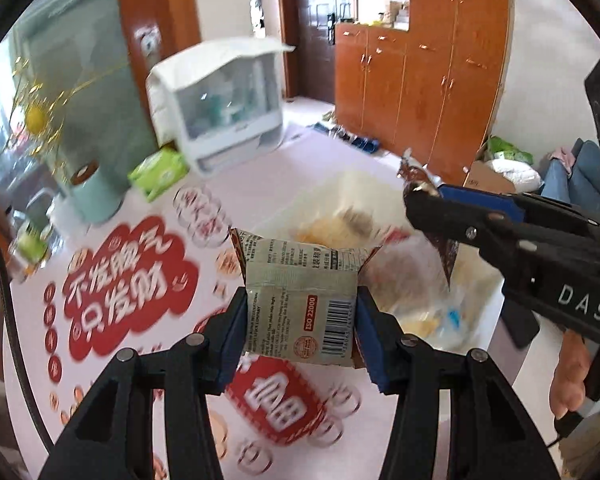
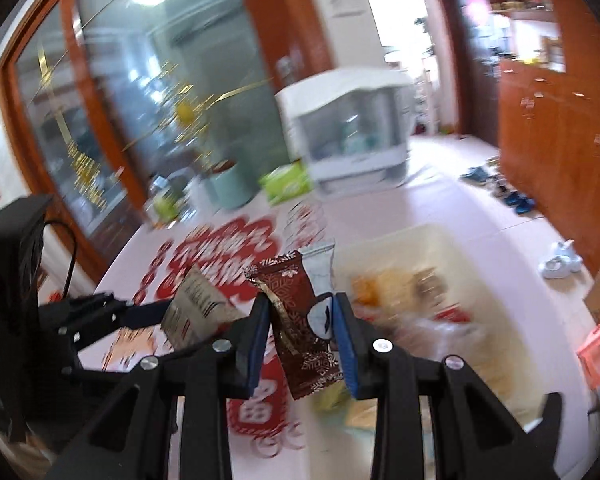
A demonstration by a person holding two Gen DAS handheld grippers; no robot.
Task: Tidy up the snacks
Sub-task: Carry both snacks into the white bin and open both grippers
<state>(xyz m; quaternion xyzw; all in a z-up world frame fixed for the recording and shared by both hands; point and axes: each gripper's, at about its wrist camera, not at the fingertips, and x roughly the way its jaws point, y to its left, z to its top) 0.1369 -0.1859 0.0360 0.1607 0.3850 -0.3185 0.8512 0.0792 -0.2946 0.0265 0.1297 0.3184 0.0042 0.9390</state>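
My left gripper [image 1: 300, 316] is shut on a grey-green snack packet [image 1: 300, 300] with a barcode, held above the table. In the right wrist view that same packet [image 2: 198, 308] and the left gripper [image 2: 148, 314] show at the left. My right gripper [image 2: 302, 320] is shut on a dark brown snack wrapper [image 2: 296, 316], with a pale grey packet [image 2: 320, 276] pressed beside it between the pads. The right gripper [image 1: 424, 200] appears at the right of the left wrist view, wrapper [image 1: 414, 170] sticking out. Below lies a cream bin [image 1: 476, 276] of blurred snacks.
A white table with red printed lettering [image 1: 132, 284] carries a white cabinet-like box [image 1: 224, 108], a green tissue pack [image 1: 160, 172], a mint paper roll [image 1: 94, 196] and a green-labelled jar [image 1: 30, 244]. Wooden cupboards [image 1: 420, 60], shoes [image 2: 516, 200] and a cardboard box [image 1: 488, 176] lie beyond.
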